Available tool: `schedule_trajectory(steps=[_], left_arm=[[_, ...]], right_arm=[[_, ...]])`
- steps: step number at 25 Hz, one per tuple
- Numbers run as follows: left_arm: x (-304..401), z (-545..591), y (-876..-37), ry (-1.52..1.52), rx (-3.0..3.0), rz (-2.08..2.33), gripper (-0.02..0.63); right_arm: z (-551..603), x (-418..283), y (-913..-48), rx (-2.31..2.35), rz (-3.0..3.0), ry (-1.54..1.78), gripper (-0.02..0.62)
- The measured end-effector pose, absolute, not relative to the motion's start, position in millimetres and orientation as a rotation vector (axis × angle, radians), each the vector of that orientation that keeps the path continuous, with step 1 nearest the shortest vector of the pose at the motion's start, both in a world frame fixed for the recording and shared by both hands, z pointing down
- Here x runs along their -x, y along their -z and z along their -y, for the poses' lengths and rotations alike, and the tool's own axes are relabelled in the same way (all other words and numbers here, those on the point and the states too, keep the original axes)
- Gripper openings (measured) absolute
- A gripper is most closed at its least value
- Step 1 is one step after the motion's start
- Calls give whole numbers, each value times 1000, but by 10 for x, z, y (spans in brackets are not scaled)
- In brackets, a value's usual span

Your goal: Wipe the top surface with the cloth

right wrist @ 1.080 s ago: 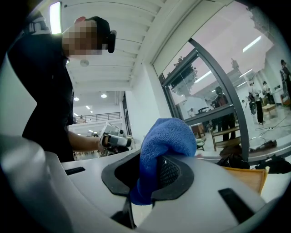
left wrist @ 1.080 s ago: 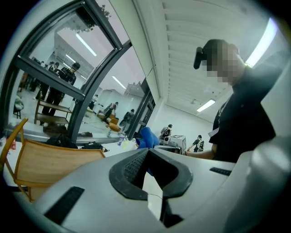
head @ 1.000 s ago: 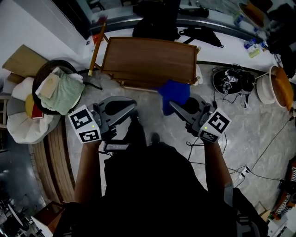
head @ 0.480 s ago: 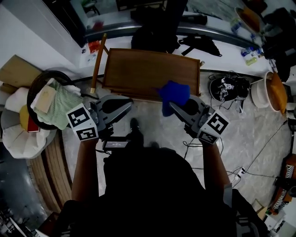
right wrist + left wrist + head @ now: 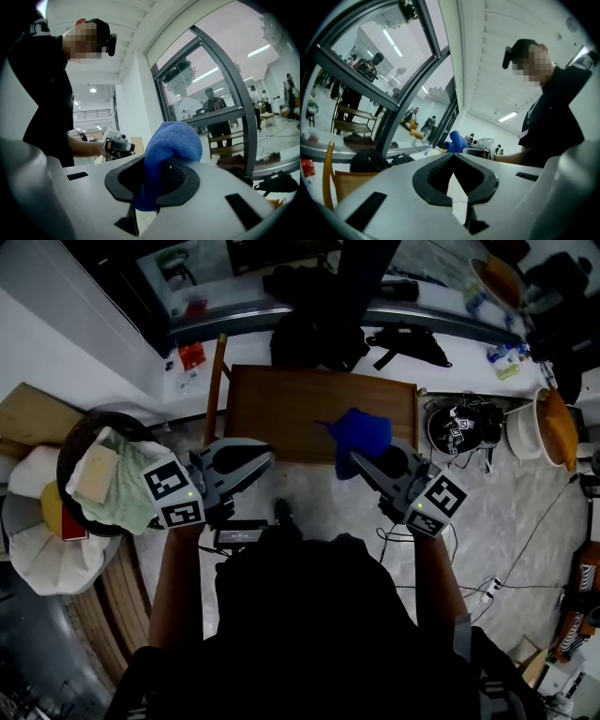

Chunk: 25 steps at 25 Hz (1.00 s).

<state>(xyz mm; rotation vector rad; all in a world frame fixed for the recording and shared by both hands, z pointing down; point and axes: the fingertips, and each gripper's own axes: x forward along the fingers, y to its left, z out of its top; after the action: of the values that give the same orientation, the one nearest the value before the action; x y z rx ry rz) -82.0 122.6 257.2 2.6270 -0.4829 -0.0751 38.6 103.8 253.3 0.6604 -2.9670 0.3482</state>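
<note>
The brown wooden table (image 5: 300, 404) stands in front of me in the head view. My right gripper (image 5: 362, 458) is shut on a blue cloth (image 5: 359, 431), which bunches up over the table's near right part. In the right gripper view the cloth (image 5: 172, 139) bulges out from between the jaws of the right gripper (image 5: 161, 164). My left gripper (image 5: 264, 457) hovers at the table's near left edge, shut with nothing in it. In the left gripper view the left gripper (image 5: 453, 161) points up towards a window, and the blue cloth (image 5: 457, 140) shows beyond it.
A round basket (image 5: 80, 432) with green and white cloths sits on the floor at the left. Black bags (image 5: 314, 329) lie behind the table. A black helmet-like object (image 5: 464, 427) and an orange-lined bowl (image 5: 553, 423) are at the right. Cables (image 5: 525, 549) run across the floor.
I have moved closer to the table. The right gripper with the blue cloth now hangs over the table top rather than the floor in front of it. Both jaws stay as they were.
</note>
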Motion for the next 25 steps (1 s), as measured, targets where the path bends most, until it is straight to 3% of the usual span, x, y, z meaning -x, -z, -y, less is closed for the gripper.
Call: schedule_trajectory(steps=[8,25], left_arm=[[1088,-859,-2680,93,-2618,442,8],[954,-227,-2706,33,-2600,555,8]], right_arm=[[-712,-71,-2515,-709,2937,-351,66],[-36,-273,-2644,-629,3007,-401,66]])
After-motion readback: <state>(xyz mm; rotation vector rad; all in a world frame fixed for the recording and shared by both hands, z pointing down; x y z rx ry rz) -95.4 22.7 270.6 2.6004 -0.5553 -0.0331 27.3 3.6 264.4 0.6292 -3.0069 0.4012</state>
